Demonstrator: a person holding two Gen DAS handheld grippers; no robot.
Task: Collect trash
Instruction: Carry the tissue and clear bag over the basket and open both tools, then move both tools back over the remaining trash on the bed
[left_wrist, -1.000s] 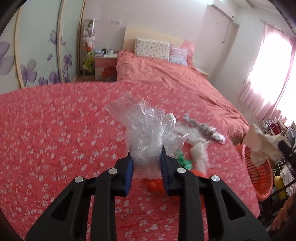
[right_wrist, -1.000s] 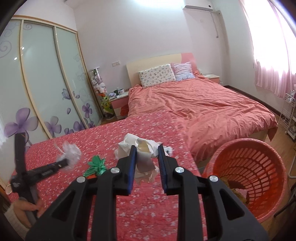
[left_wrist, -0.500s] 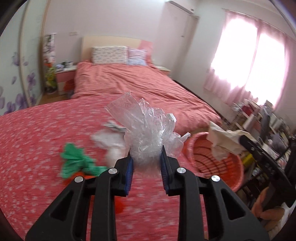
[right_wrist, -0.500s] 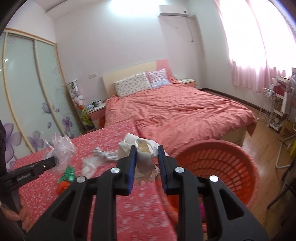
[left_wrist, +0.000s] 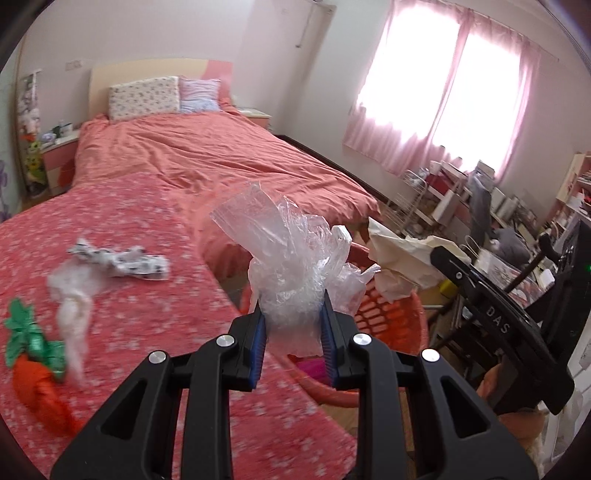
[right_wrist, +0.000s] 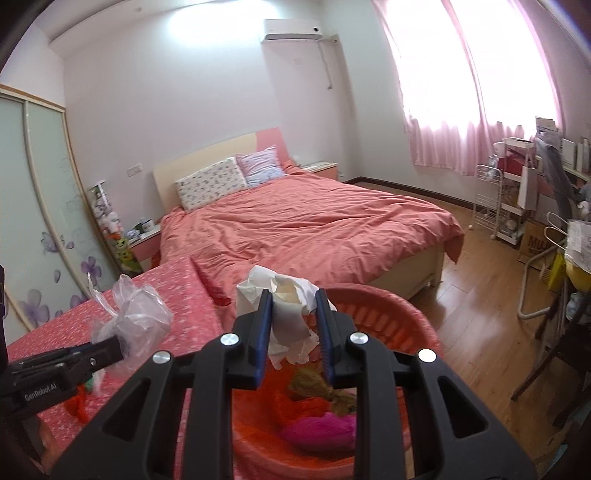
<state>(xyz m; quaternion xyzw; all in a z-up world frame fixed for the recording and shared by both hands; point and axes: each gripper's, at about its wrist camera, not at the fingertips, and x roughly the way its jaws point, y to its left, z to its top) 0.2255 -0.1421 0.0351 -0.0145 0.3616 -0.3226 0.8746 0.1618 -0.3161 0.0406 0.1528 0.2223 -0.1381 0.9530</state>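
Note:
My left gripper is shut on a crumpled clear plastic bag, held above the edge of the red flowered table, with the orange basket just beyond it. My right gripper is shut on a crumpled white paper wad, held over the orange basket. The basket holds a pink item and a brownish scrap. The left gripper with its bag shows at the left of the right wrist view. The right gripper with its paper shows at the right of the left wrist view.
On the table lie a patterned wrapper, a white fluffy scrap and an orange carrot-shaped wrapper with green top. A bed stands behind. Cluttered shelves and a chair stand at the right on the wood floor.
Both grippers have swung right from over the table toward the basket, each still holding its trash. The right gripper now hangs over the basket's opening.

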